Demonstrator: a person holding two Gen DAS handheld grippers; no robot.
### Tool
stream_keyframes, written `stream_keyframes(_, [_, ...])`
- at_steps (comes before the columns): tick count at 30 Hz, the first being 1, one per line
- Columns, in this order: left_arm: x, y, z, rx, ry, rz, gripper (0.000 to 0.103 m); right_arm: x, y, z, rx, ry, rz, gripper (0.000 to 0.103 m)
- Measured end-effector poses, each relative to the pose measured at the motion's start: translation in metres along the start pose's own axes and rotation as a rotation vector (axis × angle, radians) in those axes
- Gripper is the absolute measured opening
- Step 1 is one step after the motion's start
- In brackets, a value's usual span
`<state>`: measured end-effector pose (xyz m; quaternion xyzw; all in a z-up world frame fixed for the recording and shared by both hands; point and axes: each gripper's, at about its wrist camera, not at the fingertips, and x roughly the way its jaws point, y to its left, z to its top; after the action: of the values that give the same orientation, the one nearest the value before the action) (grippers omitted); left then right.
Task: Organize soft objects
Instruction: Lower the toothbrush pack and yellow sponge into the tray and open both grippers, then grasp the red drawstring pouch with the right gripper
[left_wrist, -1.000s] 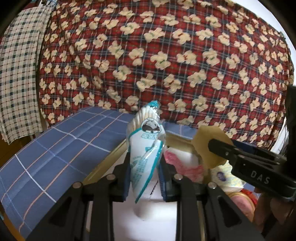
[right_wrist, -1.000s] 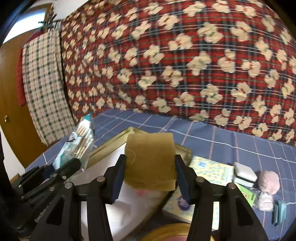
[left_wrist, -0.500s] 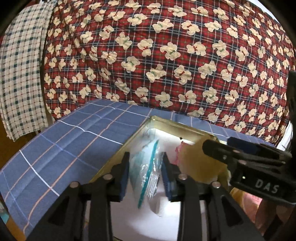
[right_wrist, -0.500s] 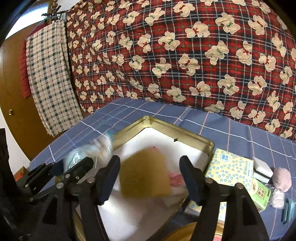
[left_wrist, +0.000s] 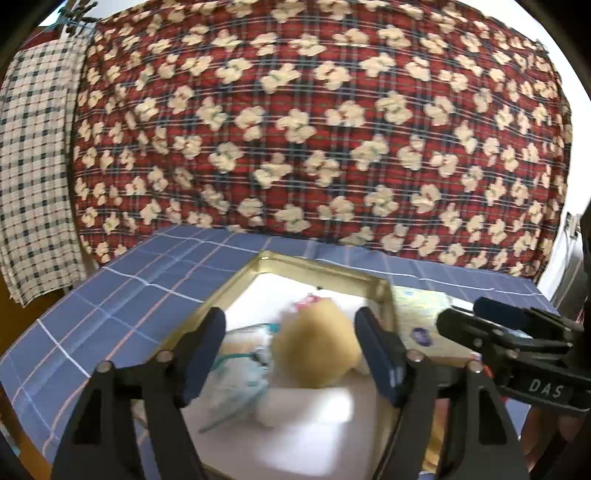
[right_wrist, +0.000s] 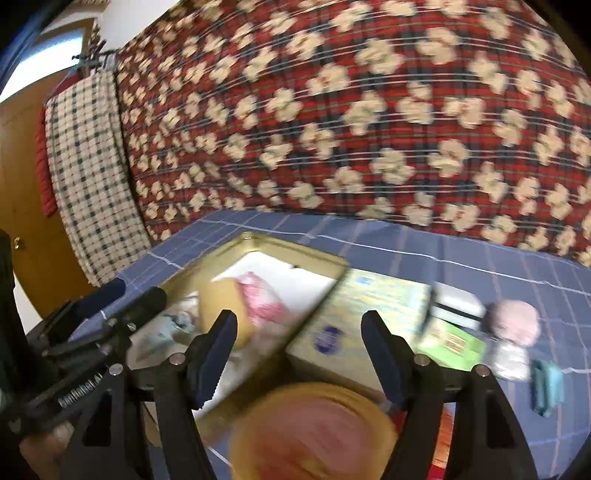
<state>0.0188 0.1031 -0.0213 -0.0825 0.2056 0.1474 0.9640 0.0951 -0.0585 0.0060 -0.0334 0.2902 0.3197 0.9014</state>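
Note:
A gold tin tray (left_wrist: 325, 264) with a white lining sits on the blue checked cloth. In it lie a yellow sponge (left_wrist: 317, 347), a teal-and-white packet (left_wrist: 240, 369) and a pink item (left_wrist: 306, 301). My left gripper (left_wrist: 290, 354) hovers over the tray with its jaws opening; the sponge and packet lie below them, untouched by the pads. The right gripper (right_wrist: 299, 354) is also opening and holds nothing, over the tray's right edge (right_wrist: 317, 295). The right wrist view shows the sponge (right_wrist: 218, 306), the packet (right_wrist: 173, 325) and the left gripper (right_wrist: 110, 306) at the left.
Right of the tray lie a yellow tissue pack (right_wrist: 369, 310), a white box (right_wrist: 458, 306), a green box (right_wrist: 450, 339), a pink fluffy ball (right_wrist: 513, 321) and a teal clip (right_wrist: 546, 384). A round tin (right_wrist: 314, 424) sits near the front. A red floral quilt (left_wrist: 314, 129) rises behind.
The left gripper let go of the packet and the right let go of the sponge; both now lie in the tray. Both jaws widened. The right gripper shifted right, towards the tissue pack.

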Motion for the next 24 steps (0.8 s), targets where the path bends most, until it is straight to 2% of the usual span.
stream_keyframes(4, [-0.002,-0.022,-0.003,0.03,0.005,-0.044,0.076,-0.026,-0.039,-0.016,0.022,-0.018,-0.09,0.072])
stream_keyframes(5, [-0.001,-0.026,-0.004,0.031,0.011,-0.054,0.079,-0.03,-0.047,-0.019,0.029,-0.017,-0.111,0.072])
stream_keyframes(7, [0.001,-0.037,-0.006,0.037,0.021,-0.067,0.081,-0.039,-0.068,-0.029,0.05,0.002,-0.161,0.072])
stream_keyframes(9, [0.002,-0.046,-0.009,0.044,0.023,-0.073,0.083,-0.042,-0.084,-0.036,0.087,0.023,-0.173,0.072])
stream_keyframes(12, [0.003,-0.059,-0.013,0.049,0.033,-0.097,0.085,-0.036,-0.096,-0.046,0.135,0.069,-0.147,0.072])
stream_keyframes(20, [0.001,-0.072,-0.017,0.074,0.033,-0.111,0.09,-0.002,-0.094,-0.058,0.17,0.19,-0.065,0.072])
stream_keyframes(21, [0.001,-0.072,-0.017,0.072,0.035,-0.108,0.09,0.002,-0.098,-0.059,0.19,0.211,-0.051,0.07])
stream_keyframes(22, [0.002,-0.073,-0.017,0.069,0.036,-0.108,0.09,0.005,-0.103,-0.06,0.218,0.227,-0.029,0.061])
stream_keyframes(23, [0.001,-0.073,-0.016,0.067,0.037,-0.111,0.09,0.008,-0.106,-0.062,0.235,0.243,-0.011,0.046])
stream_keyframes(24, [0.001,-0.073,-0.016,0.066,0.038,-0.114,0.09,0.012,-0.108,-0.064,0.243,0.266,0.009,0.042])
